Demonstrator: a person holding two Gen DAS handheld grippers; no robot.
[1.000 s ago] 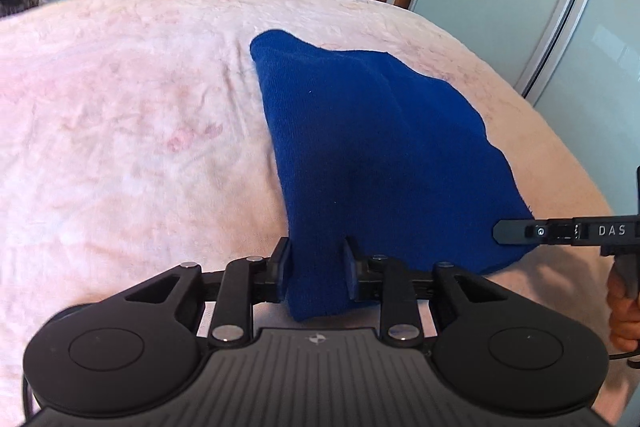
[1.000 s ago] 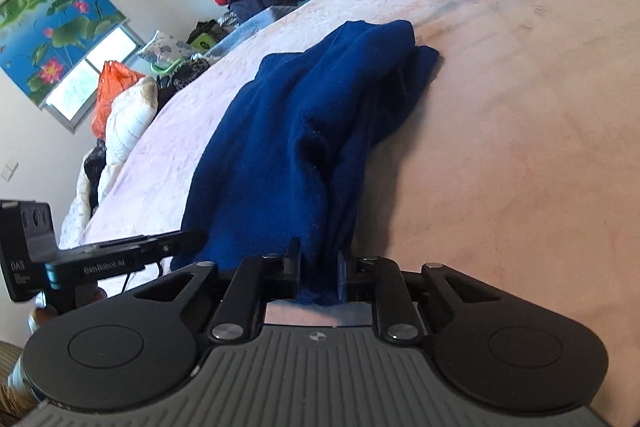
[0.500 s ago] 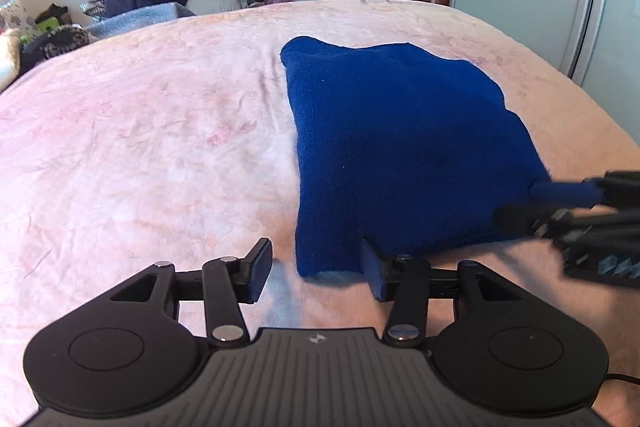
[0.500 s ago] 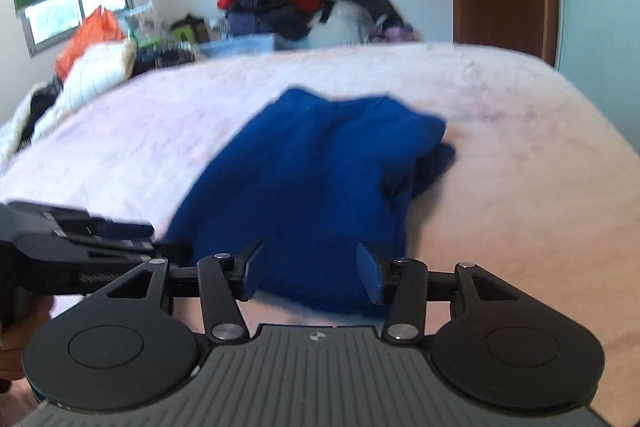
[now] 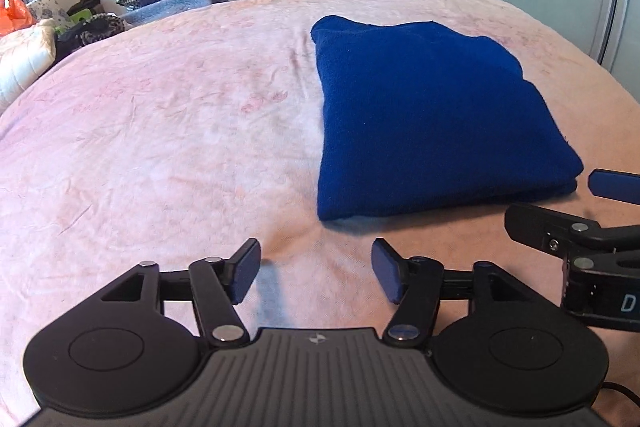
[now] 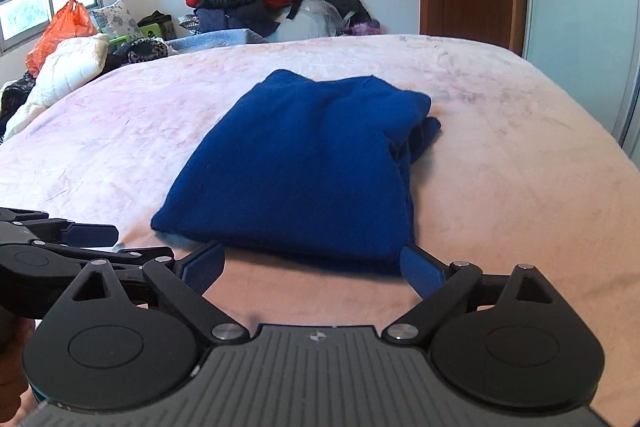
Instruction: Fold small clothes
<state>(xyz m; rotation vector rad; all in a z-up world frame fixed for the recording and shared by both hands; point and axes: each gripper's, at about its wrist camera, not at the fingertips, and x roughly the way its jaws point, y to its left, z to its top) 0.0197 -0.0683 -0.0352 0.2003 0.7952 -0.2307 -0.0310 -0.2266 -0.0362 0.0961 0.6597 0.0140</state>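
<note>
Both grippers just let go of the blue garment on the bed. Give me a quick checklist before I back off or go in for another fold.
1. Left gripper clear of cloth: ok; its jaws have just been opening and nothing sits between them.
2. Right gripper released: ok; jaws just opened wide, the near edge lies at the tips, unpinched.
3. Blue garment flat on the bed: ok.
4. Edges squared: not ok; loose layers stick out on the right side.
5. Grippers apart from each other: ok.
6. Fold count finished: cannot tell.

Both wrist views look low across the bed, sharing it
</note>
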